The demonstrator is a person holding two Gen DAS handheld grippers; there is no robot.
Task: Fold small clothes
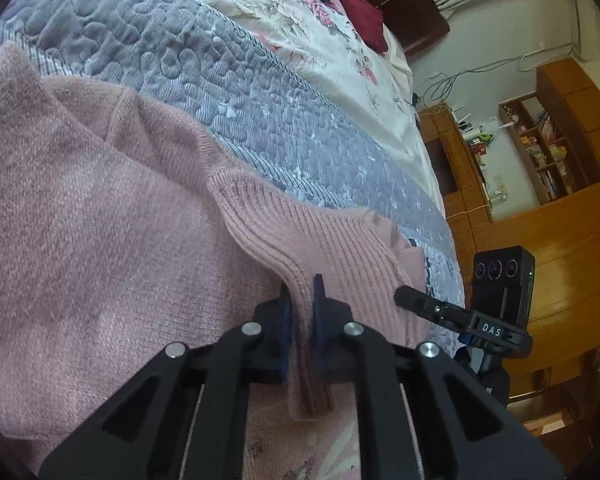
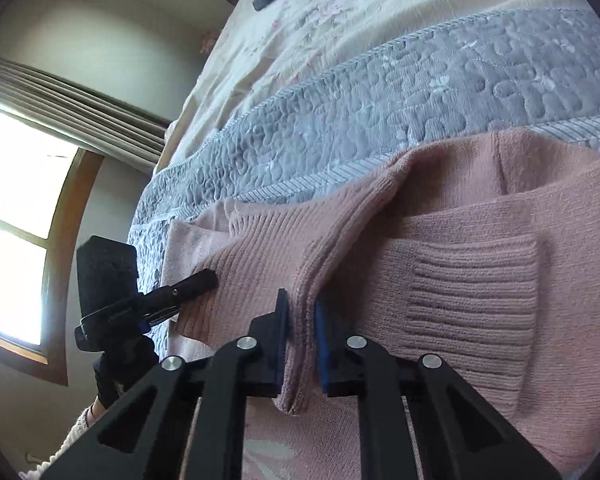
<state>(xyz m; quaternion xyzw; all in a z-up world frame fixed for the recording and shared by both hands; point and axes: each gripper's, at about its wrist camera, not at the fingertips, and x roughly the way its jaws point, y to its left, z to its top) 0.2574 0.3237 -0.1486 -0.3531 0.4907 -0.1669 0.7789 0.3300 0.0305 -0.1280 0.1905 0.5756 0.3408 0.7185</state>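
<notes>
On bed — both grippers pinching pink sweater

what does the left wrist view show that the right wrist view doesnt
Only the left wrist view: wooden shelving and a dark red cloth on the bed. Only the right wrist view: a bright window and a ribbed cuff. Both: the pink sweater on the grey quilt, pinched by left gripper and right gripper.

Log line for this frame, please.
phase: fold in progress | left hand-held gripper: shut on pink sweater ribbed hem | right hand-held gripper: shut on pink sweater | surface: quilted bed cover
</notes>
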